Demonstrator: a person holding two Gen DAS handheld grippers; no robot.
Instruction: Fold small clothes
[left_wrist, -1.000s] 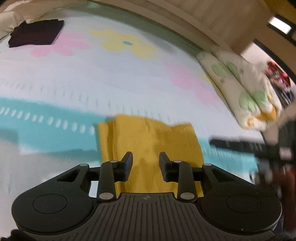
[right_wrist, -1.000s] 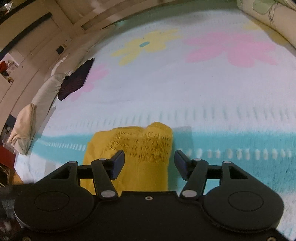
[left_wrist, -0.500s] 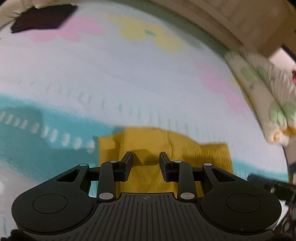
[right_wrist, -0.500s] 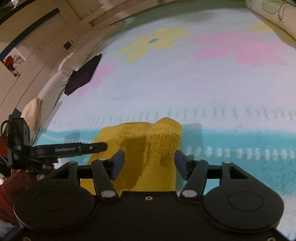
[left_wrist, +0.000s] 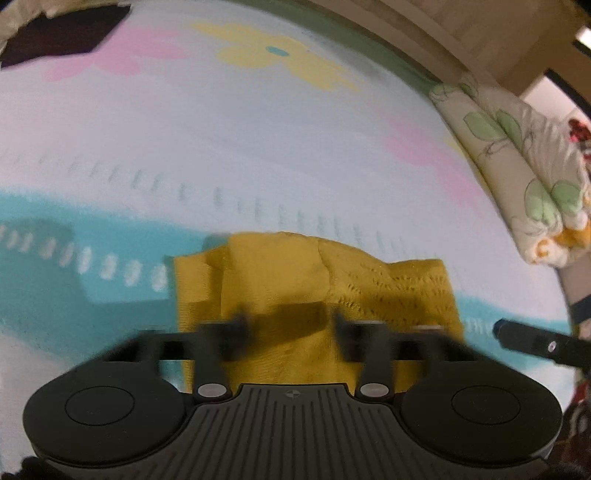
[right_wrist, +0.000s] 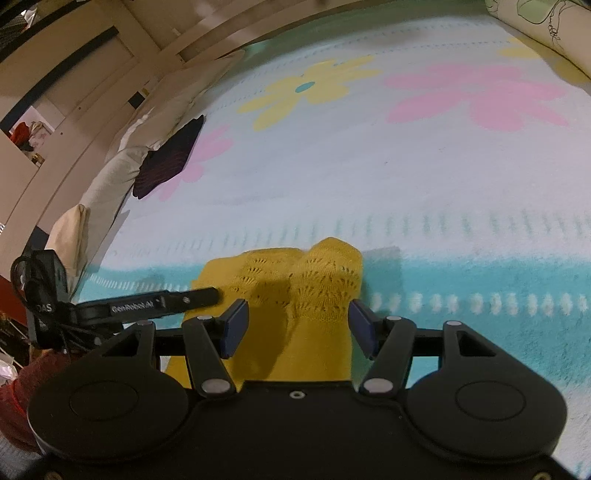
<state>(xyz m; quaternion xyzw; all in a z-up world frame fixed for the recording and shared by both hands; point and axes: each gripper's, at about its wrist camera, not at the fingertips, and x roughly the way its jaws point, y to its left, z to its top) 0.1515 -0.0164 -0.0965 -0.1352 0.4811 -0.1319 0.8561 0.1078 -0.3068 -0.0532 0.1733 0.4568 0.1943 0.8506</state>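
Grasp step: yellow knit garment (left_wrist: 317, 295) lay on flowered blanket (left_wrist: 258, 129). L gripper (left_wrist: 290, 325) was closing over its near edge, pads blurred, grip unclear; R gripper (right_wrist: 297, 325) half-open, empty. Next probably needs firm pinch, then lift-over fold.

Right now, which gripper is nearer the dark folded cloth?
Left. The left gripper, jaws closing around the yellow garment, sits toward the dark cloth; the right gripper, over the garment's other end, is farther.

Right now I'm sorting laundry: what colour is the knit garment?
Mustard yellow garment with lacy openwork, clearest in the right wrist view.
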